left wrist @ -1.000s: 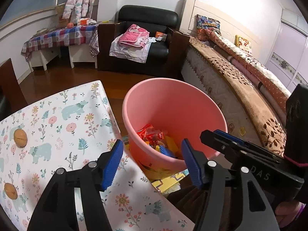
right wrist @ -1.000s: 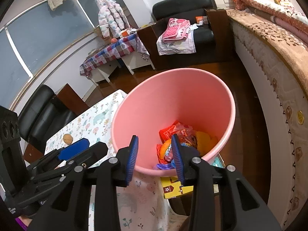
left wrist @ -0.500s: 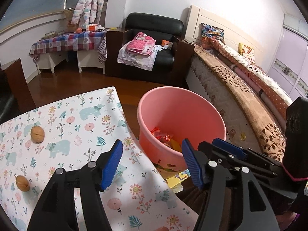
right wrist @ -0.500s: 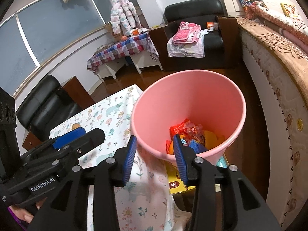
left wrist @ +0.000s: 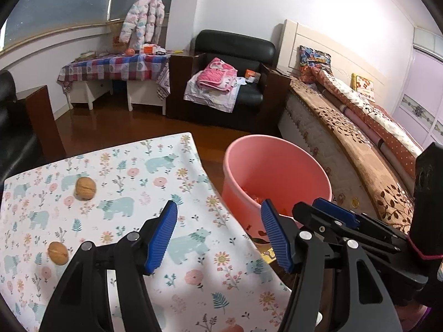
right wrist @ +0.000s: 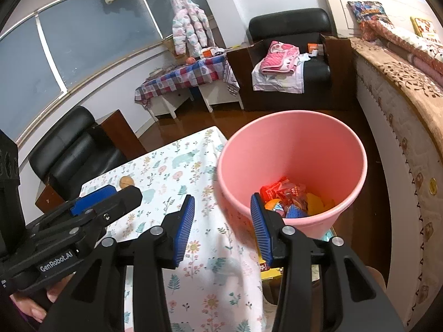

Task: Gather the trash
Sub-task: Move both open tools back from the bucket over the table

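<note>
A pink bin (left wrist: 277, 171) (right wrist: 293, 155) stands on the floor beside the table's right edge, with red, orange and blue wrappers (right wrist: 290, 197) in its bottom. Two walnuts (left wrist: 85, 188) (left wrist: 58, 253) lie on the floral tablecloth (left wrist: 124, 199) at the left; one walnut (right wrist: 126, 181) shows in the right wrist view. My left gripper (left wrist: 218, 235) is open and empty over the table's right part. My right gripper (right wrist: 220, 228) is open and empty above the table edge, next to the bin; its body shows at the right in the left wrist view (left wrist: 346, 224).
A bed (left wrist: 360, 144) runs along the right, close behind the bin. A black armchair (left wrist: 232, 80) with pink clothes and a checked side table (left wrist: 116, 66) stand at the far wall. A black chair (right wrist: 72, 149) is by the table's far left. A yellow box (right wrist: 270, 267) lies under the bin.
Both grippers have pulled back and up from the bin toward the table; the bin looks smaller and more tablecloth and both walnuts show. Both grippers stay open, the right one slightly wider.
</note>
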Tool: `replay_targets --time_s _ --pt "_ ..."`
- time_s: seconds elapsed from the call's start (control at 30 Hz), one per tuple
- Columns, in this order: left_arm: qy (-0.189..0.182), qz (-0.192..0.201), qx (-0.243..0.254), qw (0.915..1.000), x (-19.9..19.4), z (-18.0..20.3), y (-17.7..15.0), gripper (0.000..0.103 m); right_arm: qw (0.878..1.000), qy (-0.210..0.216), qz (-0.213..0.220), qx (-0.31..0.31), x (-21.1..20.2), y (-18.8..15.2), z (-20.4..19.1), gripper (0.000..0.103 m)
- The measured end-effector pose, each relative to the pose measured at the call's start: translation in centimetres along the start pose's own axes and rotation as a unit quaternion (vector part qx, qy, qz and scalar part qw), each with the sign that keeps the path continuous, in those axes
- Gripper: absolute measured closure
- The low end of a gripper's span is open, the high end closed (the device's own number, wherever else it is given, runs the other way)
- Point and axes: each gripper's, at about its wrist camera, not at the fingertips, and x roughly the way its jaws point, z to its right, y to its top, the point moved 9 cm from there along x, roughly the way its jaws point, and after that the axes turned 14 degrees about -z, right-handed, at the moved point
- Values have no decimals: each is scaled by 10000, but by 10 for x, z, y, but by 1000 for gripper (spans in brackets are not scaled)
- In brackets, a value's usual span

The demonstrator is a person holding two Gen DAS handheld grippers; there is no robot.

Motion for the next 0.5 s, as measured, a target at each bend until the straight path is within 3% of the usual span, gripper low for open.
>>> replay_targets --time_s 0.5 --pt "301 250 -190 9991 -22 -24 -12 54 9994 -152 207 -247 -13 -11 -30 60"
